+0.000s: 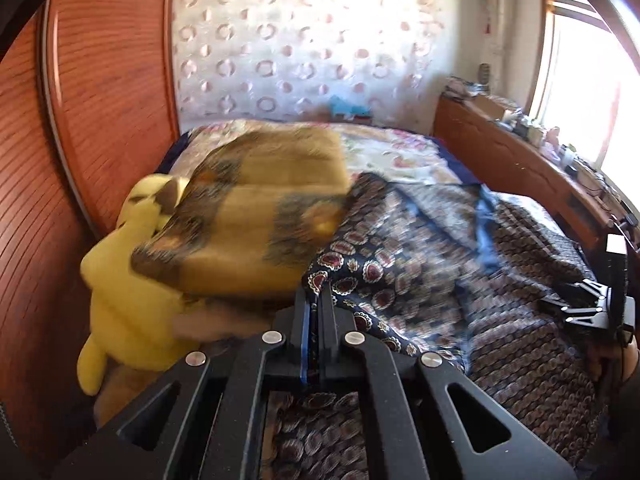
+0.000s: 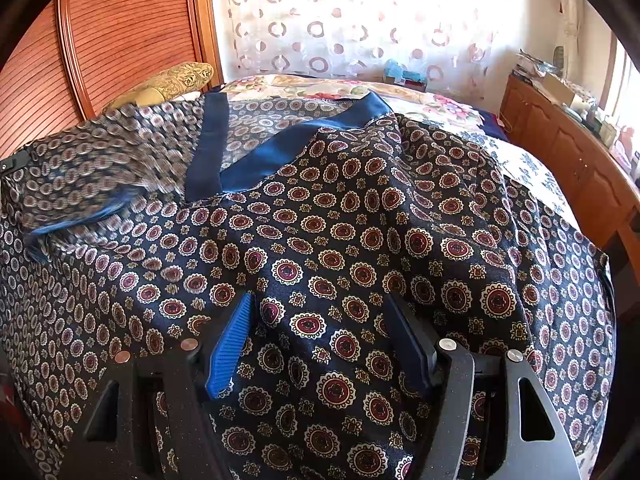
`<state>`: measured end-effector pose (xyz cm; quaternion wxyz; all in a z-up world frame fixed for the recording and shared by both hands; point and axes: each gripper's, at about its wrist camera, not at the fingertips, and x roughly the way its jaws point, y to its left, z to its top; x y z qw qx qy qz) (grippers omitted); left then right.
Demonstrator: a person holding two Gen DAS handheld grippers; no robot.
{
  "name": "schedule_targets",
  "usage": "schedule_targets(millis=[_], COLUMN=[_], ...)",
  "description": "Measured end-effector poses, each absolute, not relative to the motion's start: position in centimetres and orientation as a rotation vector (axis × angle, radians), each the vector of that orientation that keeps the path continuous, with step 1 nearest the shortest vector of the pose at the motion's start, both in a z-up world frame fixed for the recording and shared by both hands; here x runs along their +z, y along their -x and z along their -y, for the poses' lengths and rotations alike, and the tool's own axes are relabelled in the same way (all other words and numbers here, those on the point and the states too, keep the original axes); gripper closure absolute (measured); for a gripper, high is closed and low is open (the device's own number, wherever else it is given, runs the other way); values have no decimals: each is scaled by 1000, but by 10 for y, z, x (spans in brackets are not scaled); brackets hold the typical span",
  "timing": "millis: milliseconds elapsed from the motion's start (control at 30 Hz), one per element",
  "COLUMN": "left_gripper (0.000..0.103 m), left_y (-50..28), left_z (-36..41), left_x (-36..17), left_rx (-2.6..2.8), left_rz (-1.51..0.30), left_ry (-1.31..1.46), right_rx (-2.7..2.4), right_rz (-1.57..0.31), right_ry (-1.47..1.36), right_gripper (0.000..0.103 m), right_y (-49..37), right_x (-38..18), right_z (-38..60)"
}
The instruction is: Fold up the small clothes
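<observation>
The left tool [image 1: 314, 300] is seen clamped tight on a pinch of the patterned garment [image 1: 400, 264], its jaws closed with the cloth's edge drawn up between them; the grip is judged to be taken so that this side can be lifted and carried over for a fold. The right tool [image 2: 324, 340] is held wide apart over the same garment, a ridge of cloth rising between its blue pads [image 2: 230, 344] but not pressed by them, so nothing is held there yet.

The garment is spread across the bed [image 2: 440, 108], its plain blue neckband [image 2: 248, 156] lying towards the far side. Just beside the left grip a yellow plush toy [image 1: 124, 288] and an ochre cushion [image 1: 264, 208] are crowded against the wooden wardrobe door [image 1: 100, 80]; they are judged likely to hamper a fold made towards that side. A cluttered wooden sideboard [image 2: 568, 140] is stood well apart, on the other side of the bed.
</observation>
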<state>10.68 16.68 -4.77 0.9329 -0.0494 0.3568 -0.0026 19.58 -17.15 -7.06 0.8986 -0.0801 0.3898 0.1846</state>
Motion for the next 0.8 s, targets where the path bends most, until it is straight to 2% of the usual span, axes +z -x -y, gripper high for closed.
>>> schedule_targets(millis=[200,233,267,333,367,400,433,533,600,800], left_gripper=[98,93,85,76,63,56,55,17,17,17], left_y=[-105,-104,-102,-92,-88,-83,-78,-64,-58,-73], left_z=[-172,-170,-168,-163,-161,-158,-155,-146,-138,-98], left_x=[-67,-67,-66,-57,-54,-49,-45,-34,-32,-53], left_rx=[-7,-8,-7,-17,-24,-33,-42,-63,-106,-172], left_rz=[-758,-755,-747,-711,-688,-660,-632,-559,-527,-587], left_ry=[95,90,83,67,64,61,57,60,75,61], right_rx=[375,375,375,376,375,375,376,376,375,377], right_rz=[-808,-807,-807,-808,-807,-807,-807,-807,-808,-808], right_ry=[182,183,184,184,184,184,184,183,184,185], right_gripper=[34,34,34,34,34,34,34,34,34,33], right_y=[-197,-197,-197,-197,-197,-197,-197,-197,-197,-197], right_x=[-74,-73,-73,-73,-73,-73,-73,-73,-73,-73], right_z=[166,166,165,165,165,165,165,165,165,165])
